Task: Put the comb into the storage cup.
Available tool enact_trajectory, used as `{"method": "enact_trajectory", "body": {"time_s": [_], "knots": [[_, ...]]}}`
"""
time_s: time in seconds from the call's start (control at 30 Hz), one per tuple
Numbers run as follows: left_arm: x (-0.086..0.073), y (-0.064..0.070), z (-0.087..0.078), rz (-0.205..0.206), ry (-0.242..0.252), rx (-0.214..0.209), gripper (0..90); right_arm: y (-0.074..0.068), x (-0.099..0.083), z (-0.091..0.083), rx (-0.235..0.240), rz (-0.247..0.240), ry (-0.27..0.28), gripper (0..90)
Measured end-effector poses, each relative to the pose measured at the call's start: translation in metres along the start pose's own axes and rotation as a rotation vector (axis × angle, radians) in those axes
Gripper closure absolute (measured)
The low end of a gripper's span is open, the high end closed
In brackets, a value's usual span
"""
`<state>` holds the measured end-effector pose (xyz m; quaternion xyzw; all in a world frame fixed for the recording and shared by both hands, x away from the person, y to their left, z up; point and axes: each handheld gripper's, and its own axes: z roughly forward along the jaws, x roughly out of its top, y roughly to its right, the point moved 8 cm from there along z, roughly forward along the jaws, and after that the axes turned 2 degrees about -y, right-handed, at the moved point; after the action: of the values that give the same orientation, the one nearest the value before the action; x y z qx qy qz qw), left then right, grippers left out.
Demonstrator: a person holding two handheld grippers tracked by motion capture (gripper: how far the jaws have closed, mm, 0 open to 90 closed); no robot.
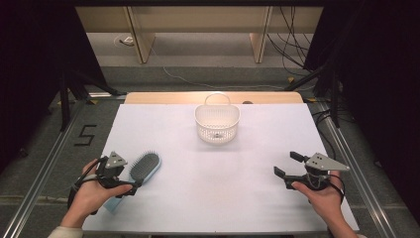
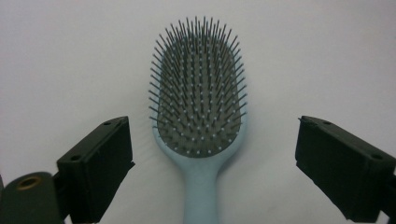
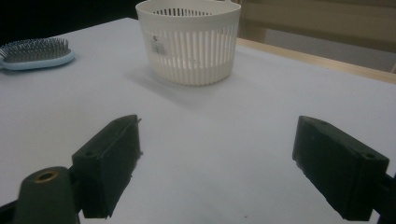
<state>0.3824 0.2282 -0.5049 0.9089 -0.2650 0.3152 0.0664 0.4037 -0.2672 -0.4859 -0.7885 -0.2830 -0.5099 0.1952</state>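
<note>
while both hands sat at the near edge of the white-topped table (image 1: pixel 213 198), the left gripper (image 1: pixel 130 184) was parked over the handle of the light blue plastic hairbrush with the dark grey bristle pad (image 1: pixel 144 167). in the left gripper view its two black jaws stood wide apart, one on each side of the hairbrush (image 2: pixel 199 114), not touching it, with the handle running down between them and the bristles facing up. so yeah, open and holding nothing.

the hairbrush lay flat near the table's front left corner, head pointing away from the person and angled a bit toward the middle, handle end toward the left hand (image 1: pixel 91 194).

the right gripper (image 1: pixel 288 164) was over by the front right corner, held in the right hand (image 1: pixel 324 198), grey three-cornered plate on top. its jaws were spread wide too, nothing between them but bare tabletop, which the right gripper view showed pretty clearly. can't tell if it was resting on the table or just above it.

the white slotted plastic basket with a loop handle (image 1: pixel 217 122) stood upright near the middle of the far edge, well apart from both grippers. something small and dark showed in the bottom of it in the high view, too tiny to make out. in the right gripper view the basket (image 3: pixel 189 42) had a small label on its wall, and the hairbrush (image 3: pixel 35 53) showed off at the far left.
</note>
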Motion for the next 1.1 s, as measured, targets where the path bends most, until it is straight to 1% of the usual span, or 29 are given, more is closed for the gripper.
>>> {"method": "enact_trajectory", "body": {"time_s": [0.1,0.17,0.2,0.3,0.37,0.43,0.5,0.53,0.57,0.63,0.7,0.8,0.83,0.93,0.97,1.0,1.03,1.07,1.1], "knots": [[-0.001,-0.002,0.002,0.003,-0.011,0.01,12.8,0.001,0.0,0.0,-0.003,0.001,-0.003,16.1],[-0.002,-0.003,0.004,0.001,-0.018,0.004,13.0,0.001,-0.001,0.0,-0.003,0.0,-0.003,16.1],[-0.003,-0.003,0.005,0.001,-0.03,0.0,13.2,0.001,0.0,0.0,-0.004,0.001,-0.003,16.1],[-0.004,-0.003,0.006,0.009,-0.039,-0.007,13.2,0.001,0.0,0.0,-0.004,0.003,-0.001,16.1],[-0.005,-0.003,0.006,0.018,-0.061,-0.009,14.0,0.001,0.0,-0.001,-0.006,0.0,0.002,16.1],[-0.005,-0.003,0.006,0.02,-0.067,-0.01,14.1,0.001,0.0,-0.001,-0.007,0.0,0.001,16.1],[-0.007,-0.004,0.007,0.022,-0.099,-0.013,14.1,0.001,0.0,-0.001,-0.005,0.0,0.001,16.1],[-0.007,-0.004,0.007,0.022,-0.099,-0.013,14.2,0.001,0.0,-0.001,-0.006,0.001,0.002,16.1],[-0.008,-0.004,0.009,0.019,-0.11,-0.017,14.1,0.001,0.001,-0.001,-0.005,0.002,0.002,16.0],[-0.009,-0.005,0.012,0.024,-0.133,-0.01,14.8,0.001,0.001,-0.001,-0.003,0.002,0.003,16.0],[-0.01,-0.004,0.013,0.02,-0.147,-0.016,15.3,0.0,0.001,-0.001,-0.005,0.0,0.001,16.1],[-0.013,-0.005,0.015,0.015,-0.181,-0.016,15.4,0.0,0.001,-0.001,-0.003,0.001,0.002,16.0],[-0.013,-0.005,0.015,0.015,-0.181,-0.016,15.5,0.0,0.001,-0.001,-0.003,0.001,0.002,16.0],[-0.017,-0.008,0.017,0.018,-0.233,0.008,17.6,0.0,0.0,-0.001,-0.002,0.007,-0.002,16.1],[-0.017,-0.008,0.017,0.018,-0.233,0.008,18.5,0.0,0.0,-0.001,-0.002,0.007,-0.002,16.1],[-0.018,-0.008,0.017,-0.009,-0.253,0.004,19.4,0.0,0.001,0.0,0.0,0.004,0.001,16.1],[-0.019,-0.008,0.017,-0.015,-0.265,-0.005,20.0,-0.001,0.001,-0.001,-0.002,0.004,0.001,16.1],[-0.019,-0.008,0.017,-0.015,-0.265,-0.005,20.7,-0.001,0.001,-0.001,-0.002,0.004,0.001,16.1],[-0.02,-0.009,0.018,-0.011,-0.281,-0.009,21.5,-0.001,0.001,-0.001,-0.002,0.004,0.001,16.1]]}}
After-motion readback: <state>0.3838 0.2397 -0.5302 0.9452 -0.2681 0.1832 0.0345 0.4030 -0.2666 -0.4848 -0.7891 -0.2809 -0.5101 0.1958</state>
